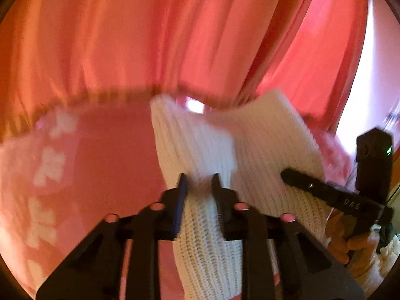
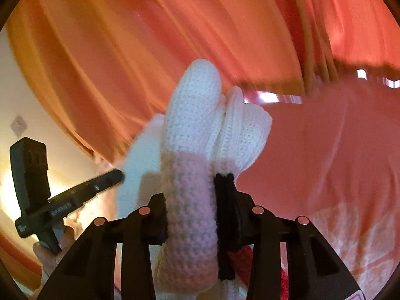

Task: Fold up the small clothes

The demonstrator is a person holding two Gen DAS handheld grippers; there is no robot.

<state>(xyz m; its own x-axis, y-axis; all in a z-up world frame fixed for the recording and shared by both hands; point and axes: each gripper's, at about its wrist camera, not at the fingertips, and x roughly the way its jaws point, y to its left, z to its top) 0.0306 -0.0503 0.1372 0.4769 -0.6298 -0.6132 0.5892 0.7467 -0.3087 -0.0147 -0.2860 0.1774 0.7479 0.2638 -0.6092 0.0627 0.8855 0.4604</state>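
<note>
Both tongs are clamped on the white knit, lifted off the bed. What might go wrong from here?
1. The left tongs pinch only a small bunch of the white knit garment; it may slip out.
2. The right tongs hold a thick bundle of layers, so the fold may come out uneven.
3. Both views are motion-blurred; fast movement could swing the cloth.

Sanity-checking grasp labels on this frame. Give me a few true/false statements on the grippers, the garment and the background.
1. The left gripper is shut on the white knit garment. True.
2. The right gripper is open and holds nothing. False: it is shut on the same white knit garment.
3. The garment lies flat on the pink bedspread. False: it is lifted, bunched between the grippers.
4. Orange curtains hang behind. True.
5. The garment is dark blue. False: white.
</note>
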